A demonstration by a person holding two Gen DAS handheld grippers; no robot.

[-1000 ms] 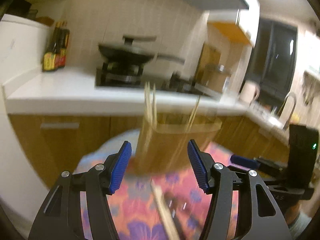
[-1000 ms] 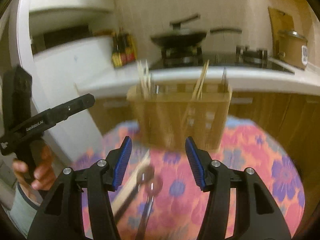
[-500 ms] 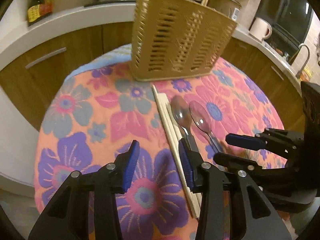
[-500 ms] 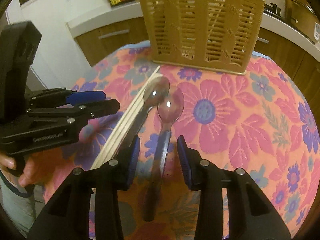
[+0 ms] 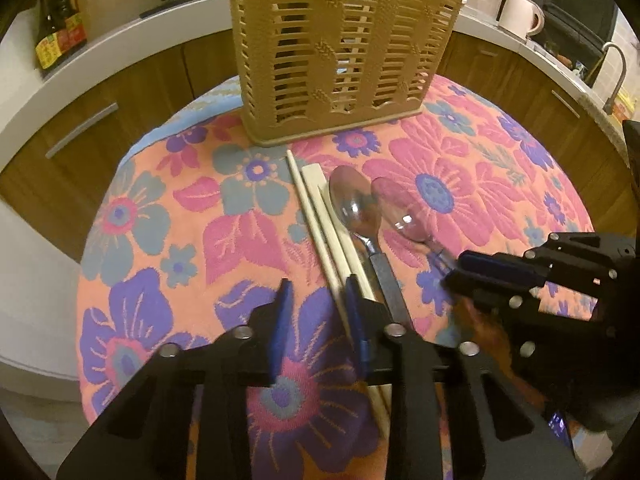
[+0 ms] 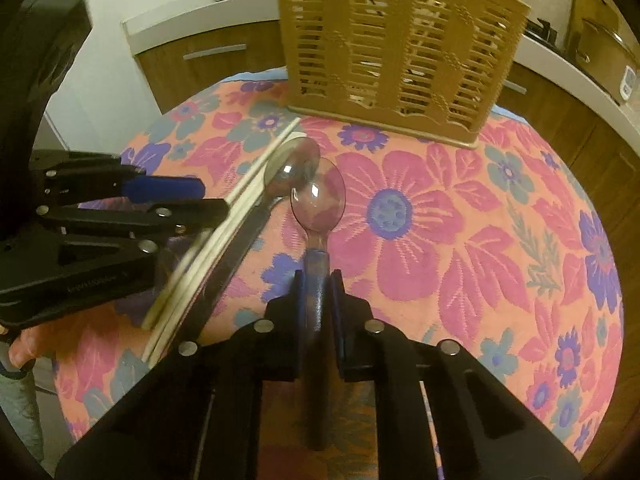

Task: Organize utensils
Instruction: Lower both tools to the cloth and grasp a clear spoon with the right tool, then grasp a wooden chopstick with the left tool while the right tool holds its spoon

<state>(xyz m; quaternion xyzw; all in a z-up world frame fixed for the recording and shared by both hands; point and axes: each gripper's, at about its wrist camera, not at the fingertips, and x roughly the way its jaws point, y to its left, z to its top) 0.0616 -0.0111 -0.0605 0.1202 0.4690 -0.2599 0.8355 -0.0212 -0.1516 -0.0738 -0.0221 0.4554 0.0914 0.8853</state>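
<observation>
Your left gripper point(image 5: 318, 300) is closing, the pale wooden chopsticks point(image 5: 320, 224) at its right pad, not yet pinched. Beside them lies a steel spoon point(image 5: 356, 208). Your right gripper point(image 6: 318, 284) is closing onto the translucent plastic spoon point(image 6: 318, 196)'s handle, before the tan slatted basket point(image 6: 400, 48).

Round table's floral woven cloth point(image 5: 248, 236): matt, coarse terry-like weave, orange/pink/purple. Tan slotted plastic utensil basket point(image 5: 340, 48): moulded, semi-matt, embossed leaf pattern. Pale wooden chopsticks point(image 5: 320, 220): smooth, unvarnished look. Steel spoon with dark handle point(image 5: 354, 208): polished metal bowl, mirror gloss; handle matt dark, probably plastic. Clear purple-tinted plastic spoon point(image 6: 318, 196): glossy, translucent, cloth pattern shows through. Both grippers: matt black plastic frames, bright metal rivets, ribbed blue rubbery pads point(image 5: 282, 324). Cabinet fronts point(image 5: 132, 80): wood-grain, satin; worktop white, smooth.
</observation>
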